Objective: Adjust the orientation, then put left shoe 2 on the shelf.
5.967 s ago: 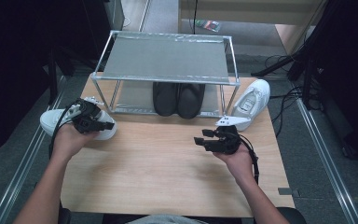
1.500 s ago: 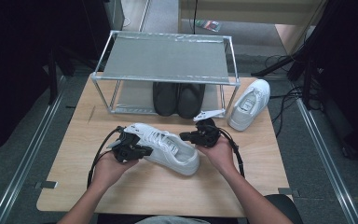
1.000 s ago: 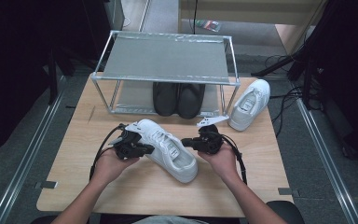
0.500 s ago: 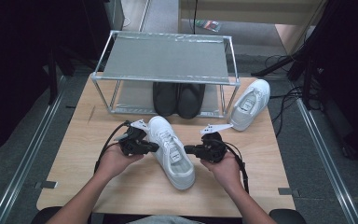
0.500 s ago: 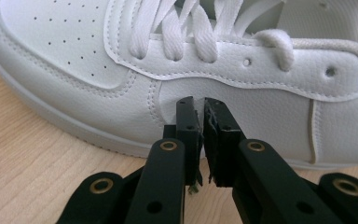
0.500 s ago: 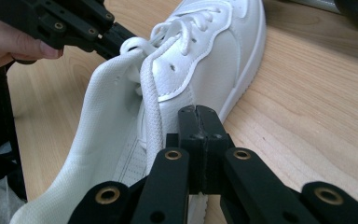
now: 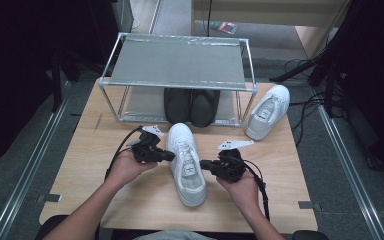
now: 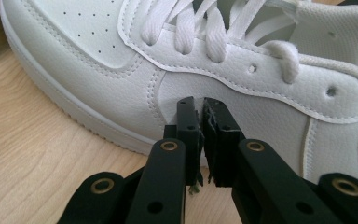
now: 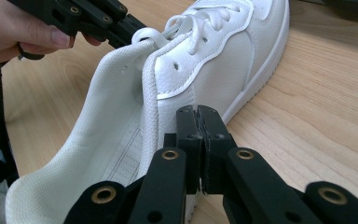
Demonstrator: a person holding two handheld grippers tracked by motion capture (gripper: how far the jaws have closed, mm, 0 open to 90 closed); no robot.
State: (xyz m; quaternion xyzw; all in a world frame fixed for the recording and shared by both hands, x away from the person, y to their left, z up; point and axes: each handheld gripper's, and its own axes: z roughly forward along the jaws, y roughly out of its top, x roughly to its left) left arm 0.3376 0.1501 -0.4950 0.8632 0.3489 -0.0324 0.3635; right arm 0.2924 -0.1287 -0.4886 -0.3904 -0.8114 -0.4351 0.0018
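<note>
Both sets of jaws closed, empty: left gripper [image 7: 167, 156] and right gripper [image 7: 204, 163] press opposite flanks of the white leather lace-up sneaker [image 7: 186, 162]. Since half a second ago it has swung straighter; toe toward the metal-framed shelf rack [image 7: 178, 65], heel toward the person, just before the rack.

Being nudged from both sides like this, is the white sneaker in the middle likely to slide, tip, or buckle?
The white sneaker probably slides rather than tips: its flat sole sits on smooth wood. Its padded collar looks soft, so the upper may dent under the shut tips of the left gripper and right gripper.
</note>
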